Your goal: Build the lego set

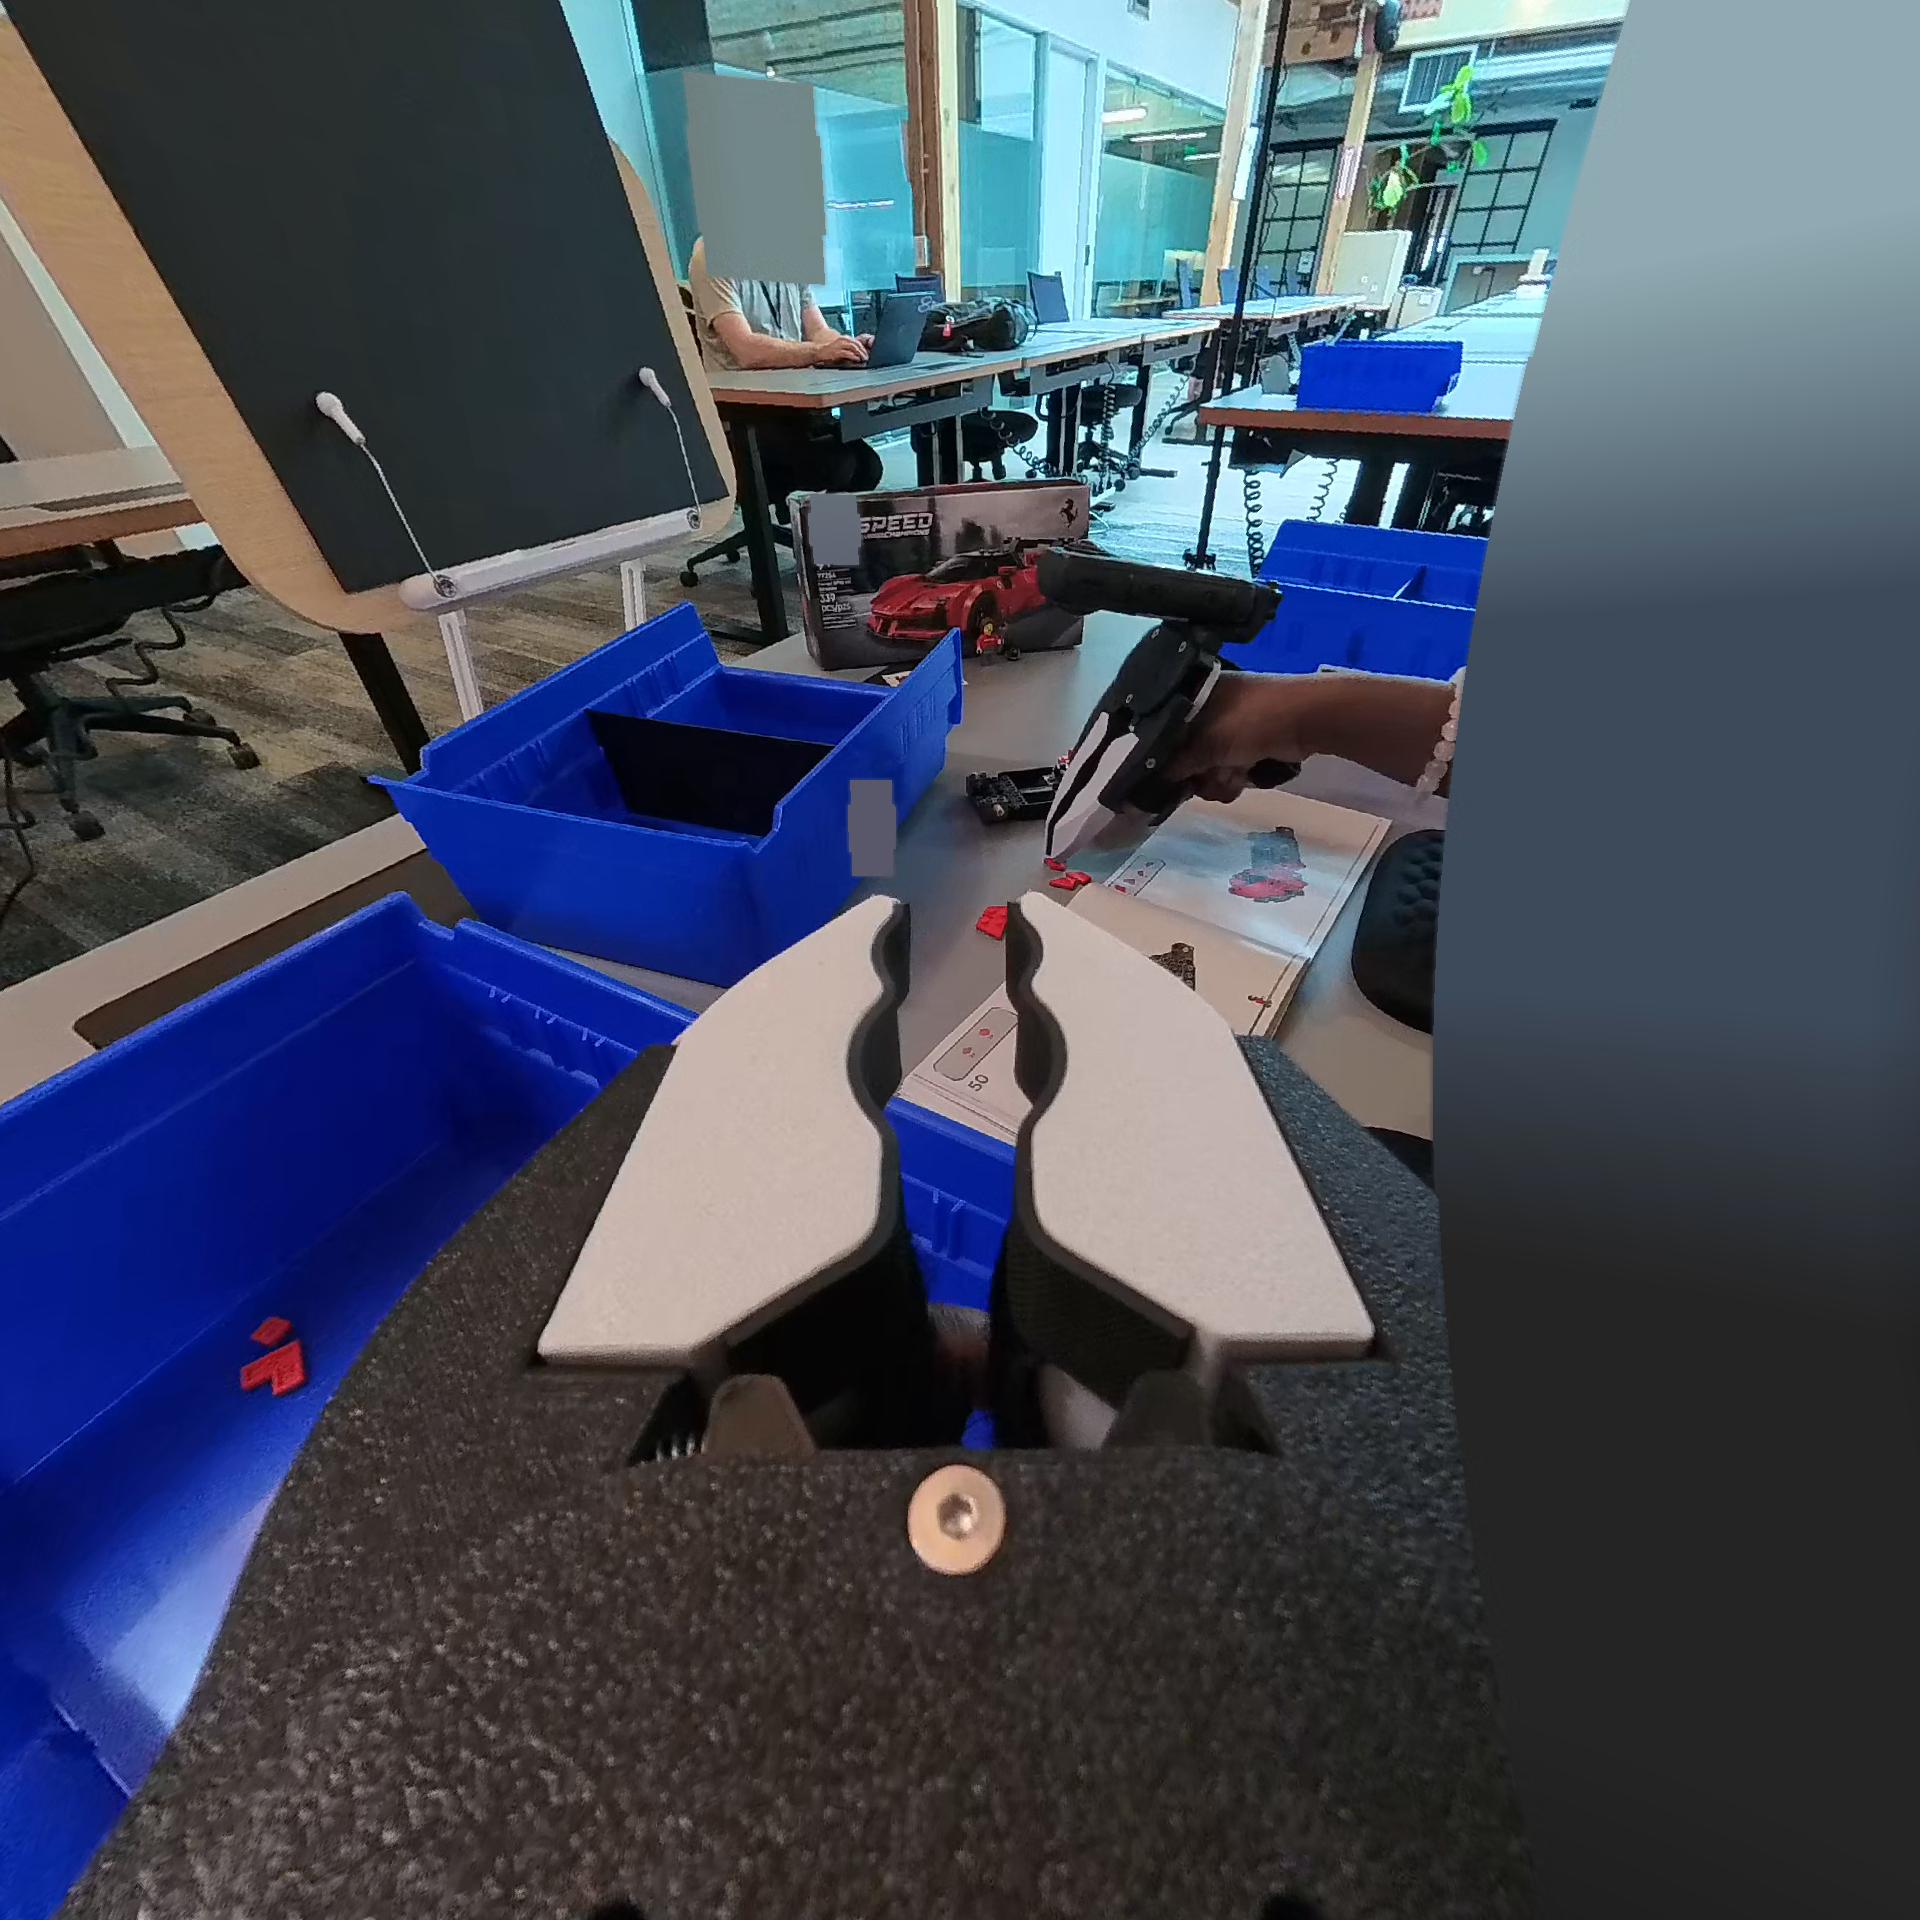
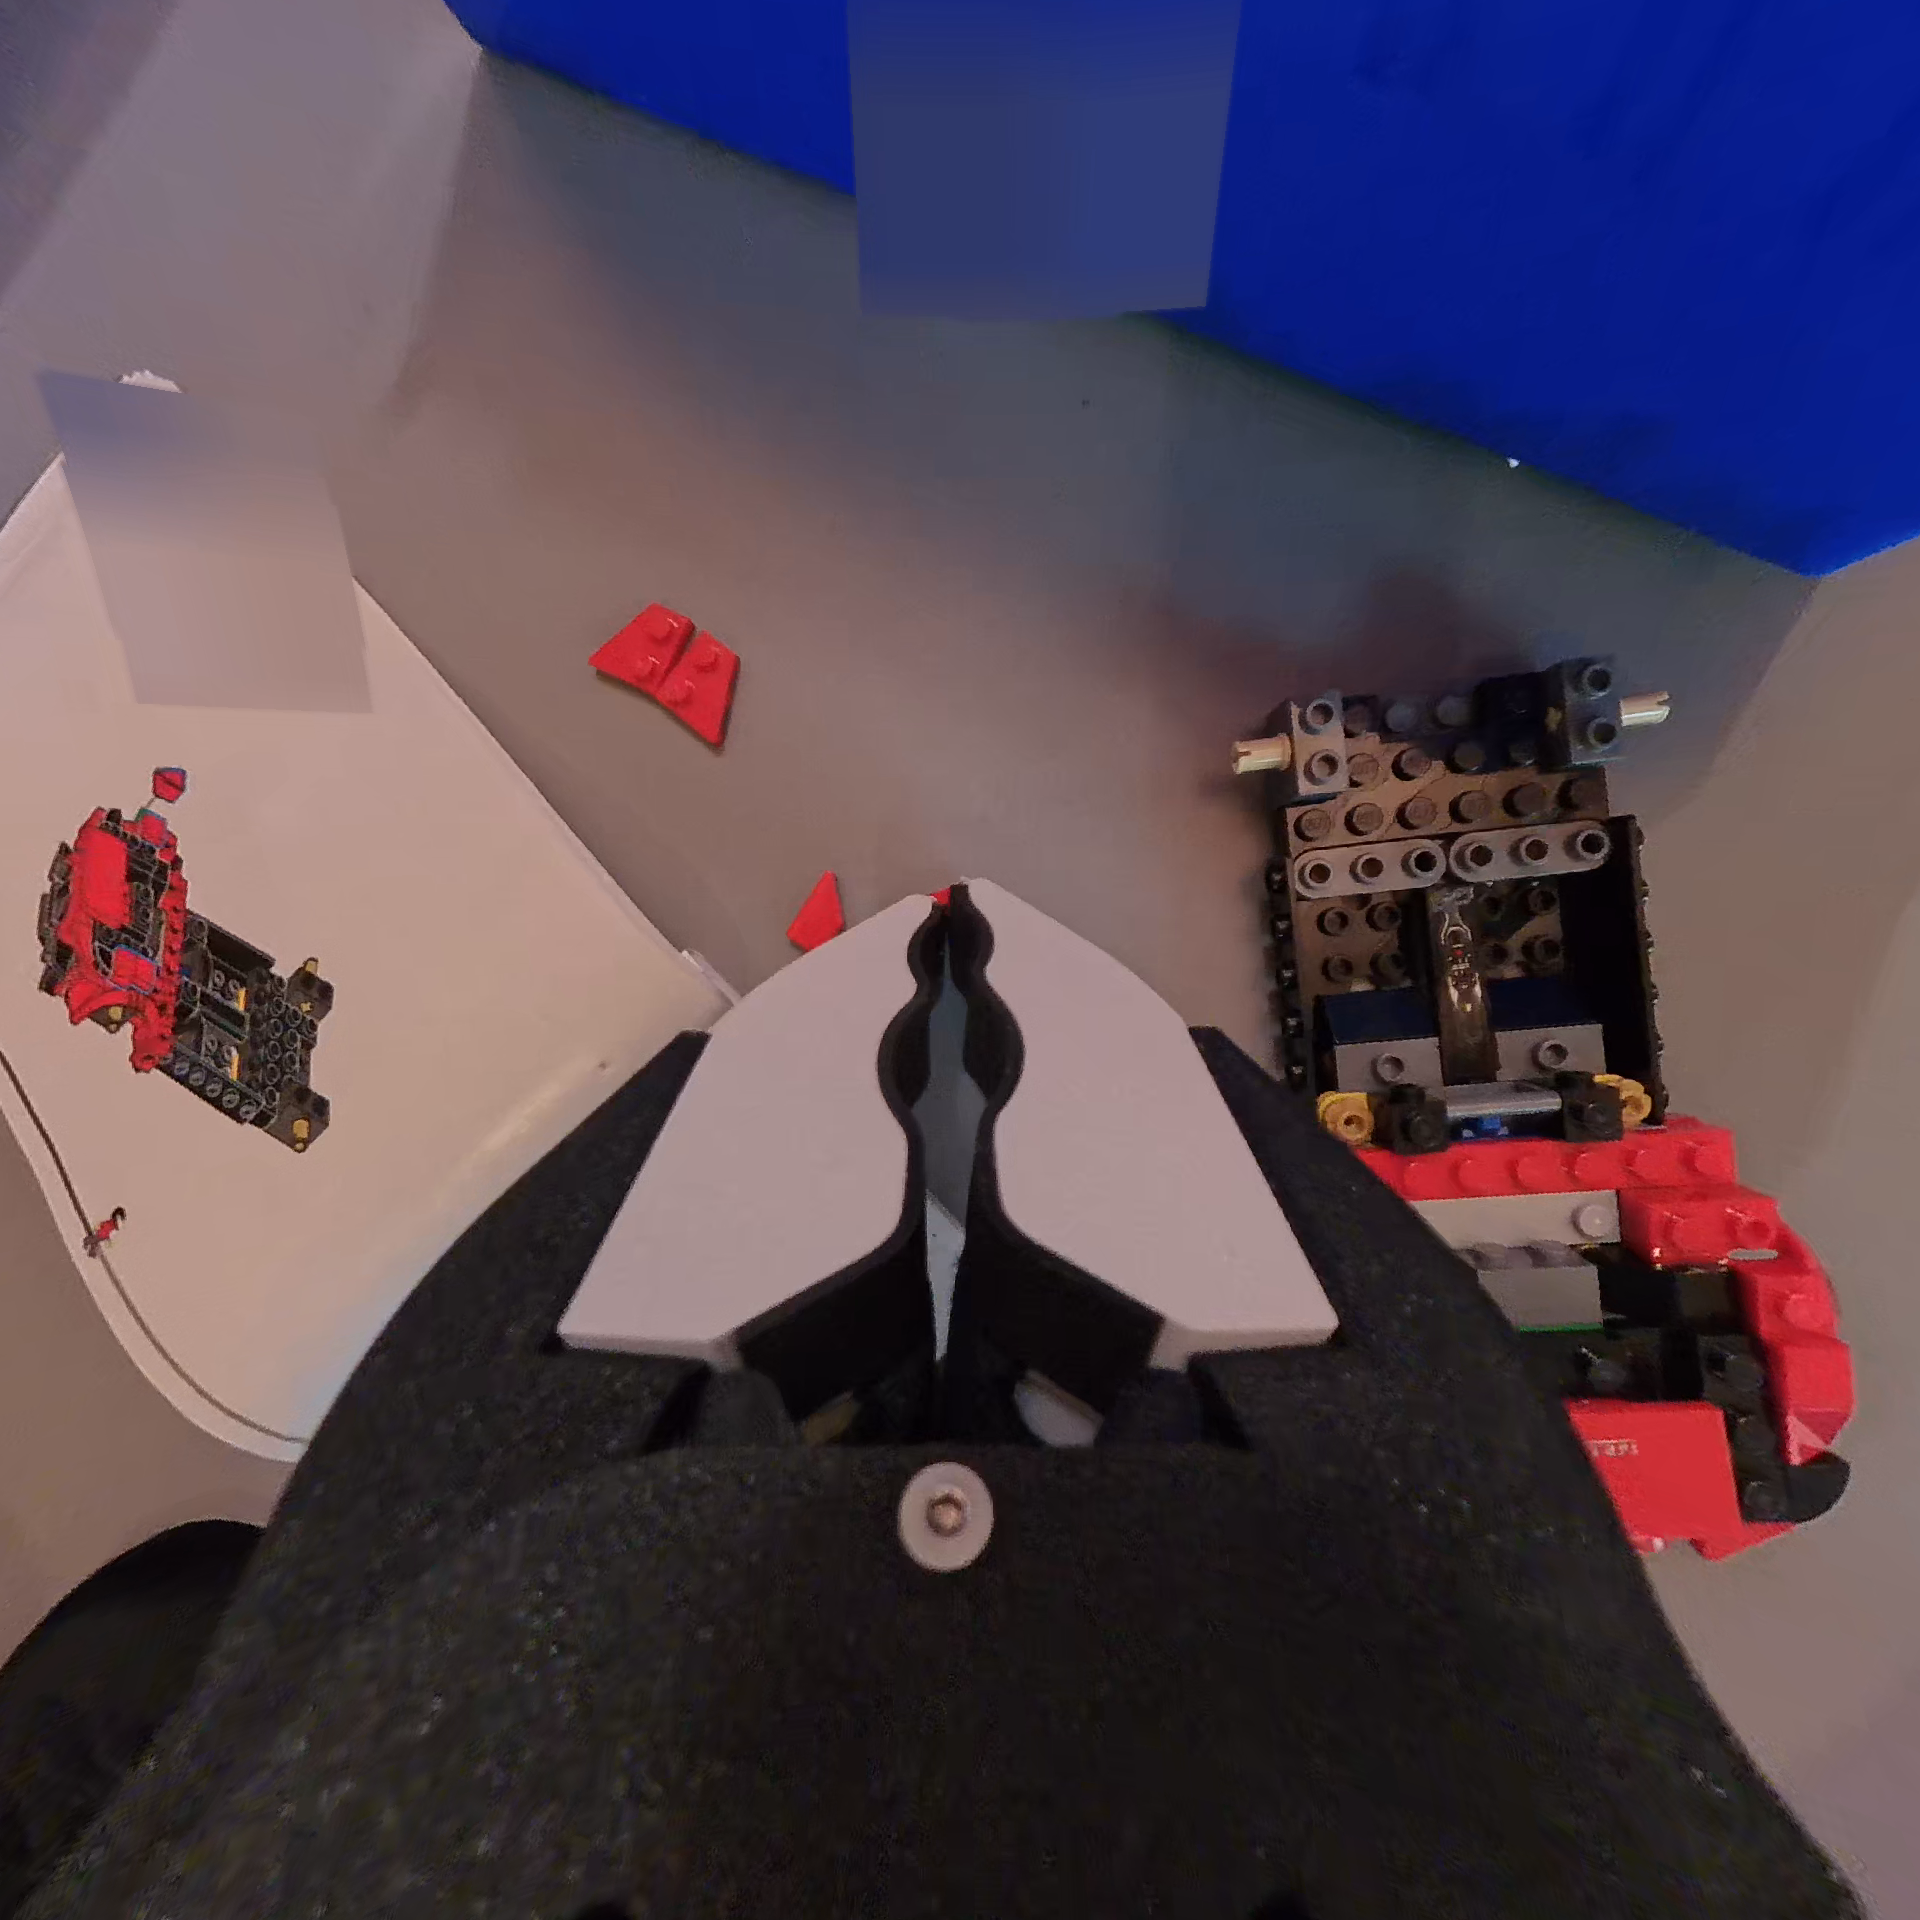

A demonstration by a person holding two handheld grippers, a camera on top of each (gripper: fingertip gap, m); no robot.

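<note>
**Grey desk: small red piece pinched**

Desk [image 2: 1039,540] held the half-built car [image 2: 1475,1039] beside the right gripper [image 2: 951,902], its jaws pressed onto a red piece [image 2: 940,896] — light, stiff, likely slippery; edge grip advised. Left gripper [image 1: 956,925] hung spread, empty.

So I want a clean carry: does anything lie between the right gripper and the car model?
Nothing visible does. The right gripper is closed on a small red piece, and only bare table separates it from the car model to its right.
</note>
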